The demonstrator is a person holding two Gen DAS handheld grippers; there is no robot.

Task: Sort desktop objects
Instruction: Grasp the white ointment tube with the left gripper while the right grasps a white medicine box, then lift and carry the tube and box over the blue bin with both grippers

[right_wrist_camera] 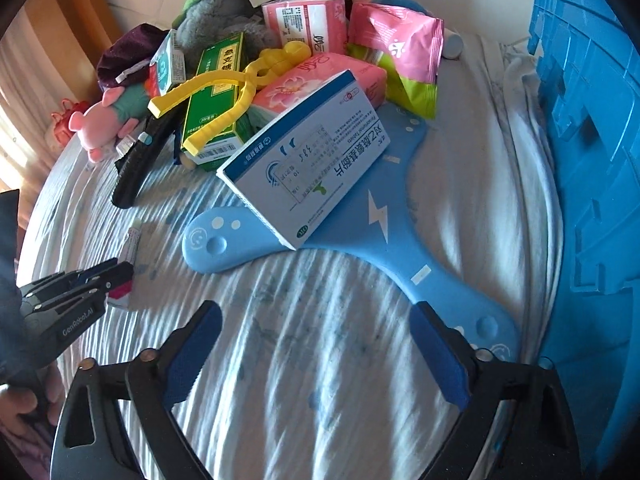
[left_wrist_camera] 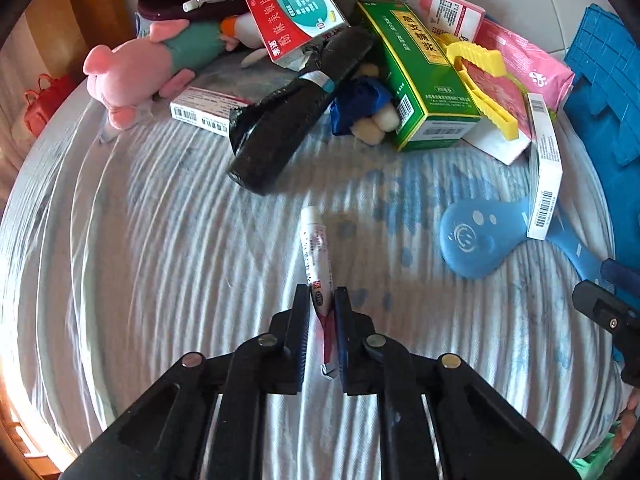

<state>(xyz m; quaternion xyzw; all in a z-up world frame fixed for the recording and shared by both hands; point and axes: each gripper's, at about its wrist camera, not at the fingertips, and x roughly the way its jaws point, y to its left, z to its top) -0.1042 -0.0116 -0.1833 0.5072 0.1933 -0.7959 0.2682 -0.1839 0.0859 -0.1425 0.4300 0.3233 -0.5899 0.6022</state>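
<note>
A small white and red ointment tube (left_wrist_camera: 318,258) lies on the striped cloth, cap pointing away. My left gripper (left_wrist_camera: 322,300) is shut on the tube's flat tail end. The tube also shows in the right wrist view (right_wrist_camera: 129,245), with the left gripper (right_wrist_camera: 116,276) on it at the far left. My right gripper (right_wrist_camera: 316,340) is open and empty above the cloth, its right finger over one arm of a blue three-armed boomerang (right_wrist_camera: 360,220). A white medicine box (right_wrist_camera: 308,156) leans on the boomerang.
A pile at the back holds a green box (left_wrist_camera: 420,76), yellow tongs (left_wrist_camera: 484,84), a black roll (left_wrist_camera: 296,116), a pink pig plush (left_wrist_camera: 132,72), a red and white carton (left_wrist_camera: 296,16) and pink packets (right_wrist_camera: 396,48). A blue crate (right_wrist_camera: 592,160) stands at the right.
</note>
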